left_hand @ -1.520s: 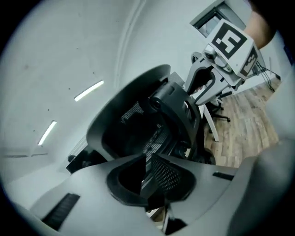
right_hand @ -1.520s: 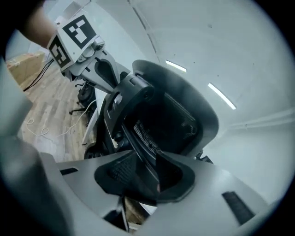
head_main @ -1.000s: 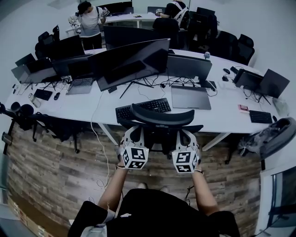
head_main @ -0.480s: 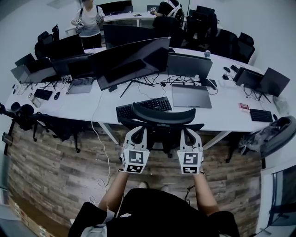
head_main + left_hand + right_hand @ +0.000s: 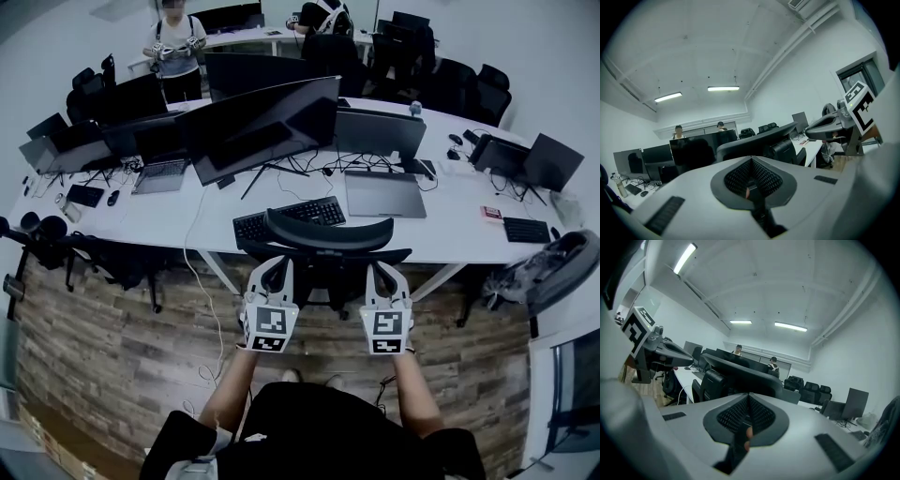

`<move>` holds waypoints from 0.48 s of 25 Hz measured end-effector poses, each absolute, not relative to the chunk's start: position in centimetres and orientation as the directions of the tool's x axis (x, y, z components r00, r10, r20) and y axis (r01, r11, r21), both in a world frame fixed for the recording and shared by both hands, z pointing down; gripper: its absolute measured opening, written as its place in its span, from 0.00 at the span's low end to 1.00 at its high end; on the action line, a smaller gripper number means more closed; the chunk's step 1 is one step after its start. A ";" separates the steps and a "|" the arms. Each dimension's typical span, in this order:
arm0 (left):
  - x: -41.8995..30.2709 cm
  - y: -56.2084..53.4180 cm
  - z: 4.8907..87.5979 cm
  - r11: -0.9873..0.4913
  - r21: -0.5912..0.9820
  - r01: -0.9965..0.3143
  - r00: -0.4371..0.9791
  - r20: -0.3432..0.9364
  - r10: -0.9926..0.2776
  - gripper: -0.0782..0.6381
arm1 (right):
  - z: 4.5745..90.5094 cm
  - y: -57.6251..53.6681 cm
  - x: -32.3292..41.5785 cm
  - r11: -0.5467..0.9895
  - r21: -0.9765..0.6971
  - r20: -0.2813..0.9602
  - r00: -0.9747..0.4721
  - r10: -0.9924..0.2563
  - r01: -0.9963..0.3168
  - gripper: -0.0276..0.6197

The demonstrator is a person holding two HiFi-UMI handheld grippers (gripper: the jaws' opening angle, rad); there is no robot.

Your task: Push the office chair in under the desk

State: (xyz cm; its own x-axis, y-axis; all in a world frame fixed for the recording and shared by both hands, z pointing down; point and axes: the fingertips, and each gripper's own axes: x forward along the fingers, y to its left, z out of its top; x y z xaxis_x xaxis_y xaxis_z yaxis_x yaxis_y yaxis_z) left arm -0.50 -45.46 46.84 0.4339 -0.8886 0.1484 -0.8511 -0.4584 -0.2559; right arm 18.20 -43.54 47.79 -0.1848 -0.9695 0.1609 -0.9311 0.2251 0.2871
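Observation:
A black office chair stands at the front edge of the long white desk, its curved headrest over the desk edge and its seat under the desk. My left gripper is shut at the left side of the chair's backrest. My right gripper is shut at the right side. Nothing is between either pair of jaws. Whether the tips press on the backrest is hidden. The left gripper view has the shut left gripper below the headrest. In the right gripper view the shut right gripper points at the headrest.
On the desk are a keyboard, a closed laptop, a wide curved monitor and cables. Other black chairs stand at left and at right. Two people stand at the far desks. The floor is wood planks.
Both grippers rolled, so their marker cubes now sit square instead of tilted. The left gripper rose slightly. The chair has hardly moved.

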 end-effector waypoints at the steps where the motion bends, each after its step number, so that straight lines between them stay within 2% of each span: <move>1: -0.5 -45.4 46.8 -0.458 -0.255 -0.851 0.434 0.148 -0.889 0.13 | 47.8 -43.5 18.2 0.224 0.287 0.161 -0.184 -0.970 -0.931 0.08; 12: -0.2 -45.0 46.1 -0.466 -0.245 -0.850 0.446 0.135 -0.885 0.13 | 47.4 -42.9 18.5 0.220 0.294 0.160 -0.179 -0.971 -0.930 0.08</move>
